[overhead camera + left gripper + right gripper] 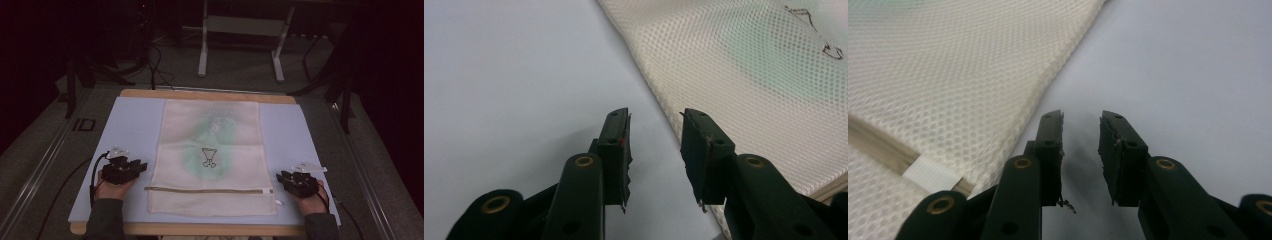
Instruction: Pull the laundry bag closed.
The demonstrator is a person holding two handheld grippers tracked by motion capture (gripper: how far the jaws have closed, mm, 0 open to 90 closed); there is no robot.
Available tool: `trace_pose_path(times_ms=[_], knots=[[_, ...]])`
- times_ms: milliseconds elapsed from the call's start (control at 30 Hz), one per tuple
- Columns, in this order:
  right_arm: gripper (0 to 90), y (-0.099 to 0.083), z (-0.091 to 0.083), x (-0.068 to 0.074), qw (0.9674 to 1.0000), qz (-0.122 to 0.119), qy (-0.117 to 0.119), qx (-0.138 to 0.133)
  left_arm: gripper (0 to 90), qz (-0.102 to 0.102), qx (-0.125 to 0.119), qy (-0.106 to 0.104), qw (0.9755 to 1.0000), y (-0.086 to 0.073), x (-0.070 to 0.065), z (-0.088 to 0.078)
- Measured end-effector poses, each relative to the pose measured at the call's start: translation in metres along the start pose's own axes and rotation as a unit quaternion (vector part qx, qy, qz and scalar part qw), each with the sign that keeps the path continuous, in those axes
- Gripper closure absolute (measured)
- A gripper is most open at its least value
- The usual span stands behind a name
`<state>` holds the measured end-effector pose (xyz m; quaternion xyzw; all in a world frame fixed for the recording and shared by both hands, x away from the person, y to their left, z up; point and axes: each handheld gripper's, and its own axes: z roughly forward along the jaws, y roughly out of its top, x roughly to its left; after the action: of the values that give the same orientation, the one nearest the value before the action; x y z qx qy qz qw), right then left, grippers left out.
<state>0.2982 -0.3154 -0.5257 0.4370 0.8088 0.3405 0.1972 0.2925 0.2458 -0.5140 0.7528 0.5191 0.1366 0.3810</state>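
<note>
One cream mesh bag (210,155) lies flat in the middle of a pale blue mat (130,130), its long sides running away from the person. Its fabric is a fine honeycomb net, soft and slightly translucent, so that a green shape inside shows through as a blurred patch around the centre. A small dark outline drawing (209,157) is printed on the upper face. A zip (207,190) runs straight across the bag near its close edge, ending at the right in a short white tab (930,175). The edges of the bag are stitched into a thicker, smoother hem.

The mat is a matte, even sheet on a wooden table (200,94) whose light edge shows at the far and near sides.

The left gripper (141,165) rests on the mat just beside the bag's left edge, its black jaws apart with nothing between them; in the left gripper view (654,145) the hem passes close by the right-hand jaw, whether touching cannot be told. The right gripper (281,177) sits on the mat just off the bag's right edge, near the zip's end, jaws likewise spread and empty (1080,150), with bare mat between the pads. Both sets of pads are flat, black and a little frayed at the rims.
</note>
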Motion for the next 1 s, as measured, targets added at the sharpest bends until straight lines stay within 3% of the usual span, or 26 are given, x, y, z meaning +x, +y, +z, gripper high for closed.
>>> trace_pose_path(times_ms=[200,433,567,767,1000], knots=[[71.0,0.001,-0.002,0.001,0.9999,-0.006,0.008,-0.002,63.4,0.018,0.0,-0.005,0.9998,0.001,-0.003,0.002],[69.9,0.003,-0.001,0.003,0.9994,-0.02,0.028,-0.002,64.0,0.035,0.002,-0.029,0.999,0.002,-0.003,0.002],[69.1,0.005,0.0,0.005,0.9988,-0.028,0.039,-0.002,70.5,0.042,0.009,-0.03,0.9986,0.002,-0.004,0.002],[69.9,0.006,0.001,0.01,0.9984,-0.037,0.043,0.001,70.6,0.048,0.006,-0.046,0.9978,0.003,-0.004,0.001],[70.2,0.009,0.0,0.011,0.998,-0.04,0.049,-0.002,68.0,0.039,0.007,-0.065,0.9971,0.003,-0.004,0.003]])
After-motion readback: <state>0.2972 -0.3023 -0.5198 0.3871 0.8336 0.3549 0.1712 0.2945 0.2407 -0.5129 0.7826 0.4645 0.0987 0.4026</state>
